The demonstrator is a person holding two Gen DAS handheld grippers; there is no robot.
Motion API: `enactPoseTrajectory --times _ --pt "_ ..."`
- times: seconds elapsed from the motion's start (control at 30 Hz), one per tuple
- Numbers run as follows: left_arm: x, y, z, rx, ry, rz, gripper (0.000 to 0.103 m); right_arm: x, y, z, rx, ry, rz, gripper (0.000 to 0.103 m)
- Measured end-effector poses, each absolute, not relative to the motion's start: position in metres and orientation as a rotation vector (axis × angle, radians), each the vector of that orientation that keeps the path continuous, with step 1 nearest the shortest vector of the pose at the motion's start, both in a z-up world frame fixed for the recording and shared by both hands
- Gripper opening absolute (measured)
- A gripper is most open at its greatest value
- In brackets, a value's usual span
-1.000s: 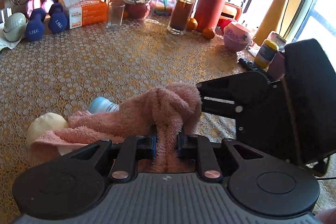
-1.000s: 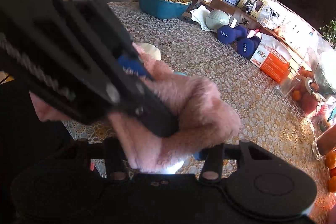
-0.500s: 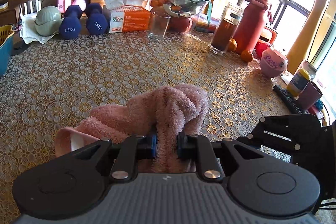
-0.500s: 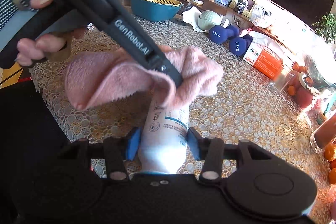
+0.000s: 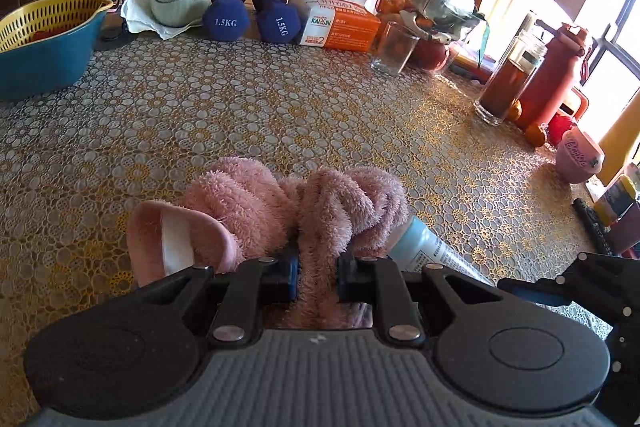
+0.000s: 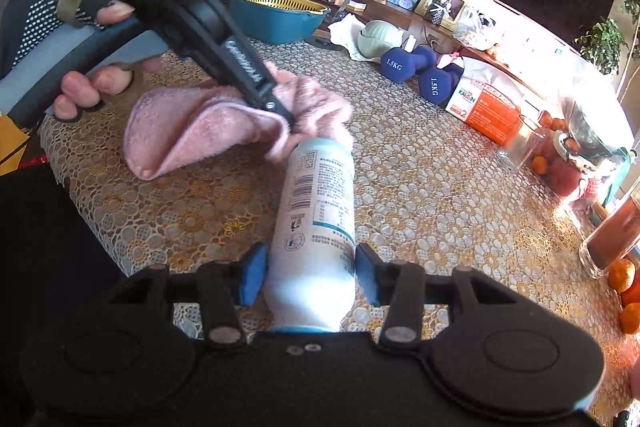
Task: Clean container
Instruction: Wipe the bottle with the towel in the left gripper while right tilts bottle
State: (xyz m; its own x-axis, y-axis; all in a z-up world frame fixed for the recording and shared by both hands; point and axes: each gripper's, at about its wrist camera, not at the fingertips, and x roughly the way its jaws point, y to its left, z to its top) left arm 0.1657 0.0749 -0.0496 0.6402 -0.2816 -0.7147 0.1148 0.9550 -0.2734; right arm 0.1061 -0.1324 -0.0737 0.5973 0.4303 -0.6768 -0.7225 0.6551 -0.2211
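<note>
Pink towel (image 6: 224,123) against bottle (image 6: 316,211) top

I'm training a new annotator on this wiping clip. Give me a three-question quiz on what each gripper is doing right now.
1. True or false: the left gripper is shut on the towel.
2. What does the right gripper hold? A) dumbbell B) bottle C) glass
3. Fill in: the towel touches the bottle at its ___ end, the one away from the right gripper.

Key: 1 true; 2 B; 3 far
</note>
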Motion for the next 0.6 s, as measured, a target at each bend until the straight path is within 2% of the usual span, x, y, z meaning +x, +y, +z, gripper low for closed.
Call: enactPoseTrajectory --times 0.33,0.6 --pt "0.100 0.047 0.001 -0.166 0.741 -0.382 0.017 0.110 -0.139 -0.076 -0.434 0.627 0.683 0.047" --pt "0.099 -0.019 -0.022 -0.022 0.823 -0.526 0.017 0.109 -0.141 -0.078 -0.415 0.613 0.681 0.048"
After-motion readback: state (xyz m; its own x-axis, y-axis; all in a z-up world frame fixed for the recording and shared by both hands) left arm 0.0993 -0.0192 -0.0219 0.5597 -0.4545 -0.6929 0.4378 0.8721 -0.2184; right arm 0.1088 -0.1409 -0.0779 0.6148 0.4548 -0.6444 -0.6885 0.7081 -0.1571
